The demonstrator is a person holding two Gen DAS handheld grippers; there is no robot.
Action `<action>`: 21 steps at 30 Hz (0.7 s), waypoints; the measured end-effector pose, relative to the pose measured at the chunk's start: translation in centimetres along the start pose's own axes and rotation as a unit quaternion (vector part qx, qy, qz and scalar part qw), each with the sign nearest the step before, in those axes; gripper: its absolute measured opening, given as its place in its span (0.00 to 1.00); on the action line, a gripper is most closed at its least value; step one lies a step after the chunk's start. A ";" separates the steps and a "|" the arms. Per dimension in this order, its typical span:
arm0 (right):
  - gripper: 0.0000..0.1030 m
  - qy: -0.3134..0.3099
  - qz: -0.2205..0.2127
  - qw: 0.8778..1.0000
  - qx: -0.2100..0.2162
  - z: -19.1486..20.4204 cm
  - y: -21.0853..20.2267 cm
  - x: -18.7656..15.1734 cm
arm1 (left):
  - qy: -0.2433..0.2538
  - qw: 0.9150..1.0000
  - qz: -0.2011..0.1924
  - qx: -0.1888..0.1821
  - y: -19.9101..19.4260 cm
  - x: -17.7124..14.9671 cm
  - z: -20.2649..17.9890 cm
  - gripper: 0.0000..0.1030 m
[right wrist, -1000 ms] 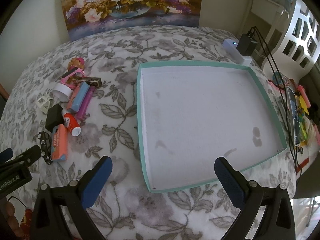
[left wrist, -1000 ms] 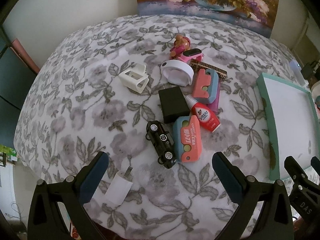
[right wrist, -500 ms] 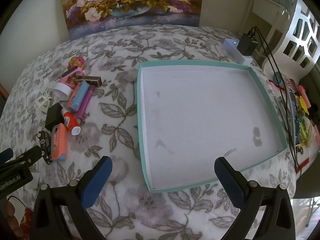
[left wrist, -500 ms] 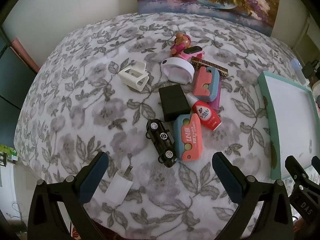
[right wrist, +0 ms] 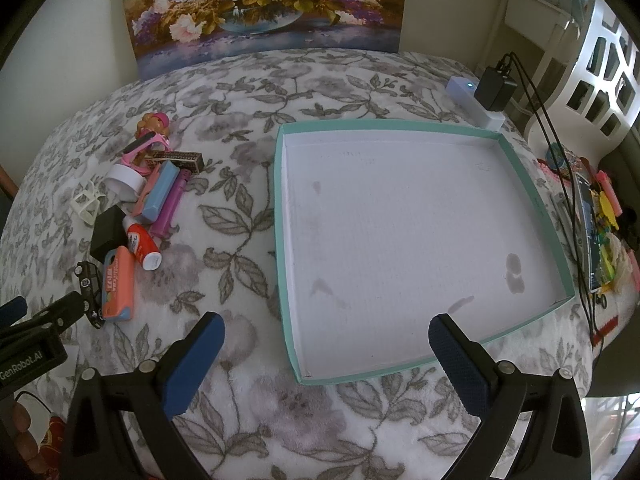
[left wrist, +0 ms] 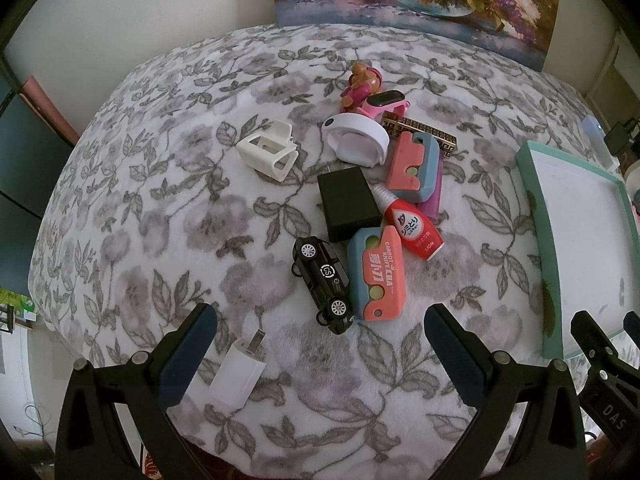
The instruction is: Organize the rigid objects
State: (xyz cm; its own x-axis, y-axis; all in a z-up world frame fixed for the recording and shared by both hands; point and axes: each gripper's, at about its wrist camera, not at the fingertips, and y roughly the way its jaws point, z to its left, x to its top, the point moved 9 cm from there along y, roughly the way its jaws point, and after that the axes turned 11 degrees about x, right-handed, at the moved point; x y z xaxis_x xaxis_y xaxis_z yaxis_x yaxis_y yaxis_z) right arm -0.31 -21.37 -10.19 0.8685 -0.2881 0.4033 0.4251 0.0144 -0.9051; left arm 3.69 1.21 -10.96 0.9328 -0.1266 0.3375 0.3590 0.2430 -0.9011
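My left gripper (left wrist: 320, 336) is open and empty, just short of a black toy car (left wrist: 323, 283) and a coral carrot knife case (left wrist: 378, 278). Behind them lie a black box (left wrist: 347, 203), a red-capped tube (left wrist: 412, 226), a second coral and blue case (left wrist: 414, 166), a white ring (left wrist: 357, 141), a white frame (left wrist: 268, 150) and a pink toy figure (left wrist: 360, 88). A white charger (left wrist: 240, 376) lies by my left finger. My right gripper (right wrist: 326, 348) is open and empty over the near edge of the teal tray (right wrist: 280, 240), which holds nothing.
The objects lie on a floral blanket. A flower painting (right wrist: 264, 4) leans at the back. A power strip with a black adapter (right wrist: 494, 88) sits behind the tray. Cables and small clutter (right wrist: 596, 232) lie at the right edge. The tray also shows in the left wrist view (left wrist: 536, 216).
The left gripper has drawn back slightly, so the object cluster sits a little farther away. The right gripper has hardly moved.
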 end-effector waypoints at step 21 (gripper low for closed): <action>1.00 -0.018 -0.004 1.000 0.005 0.8 -0.1 0.1 | -0.010 1.000 -0.004 -0.003 -0.2 0.1 0.4 1.00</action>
State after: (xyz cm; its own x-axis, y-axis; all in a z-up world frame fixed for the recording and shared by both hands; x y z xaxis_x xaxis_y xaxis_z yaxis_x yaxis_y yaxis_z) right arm -0.07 -20.67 -9.92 0.8731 -0.2543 0.4160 0.4350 0.0207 -0.9002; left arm 3.72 1.53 -10.65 0.9306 -0.1097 0.3493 0.3657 0.2367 -0.9001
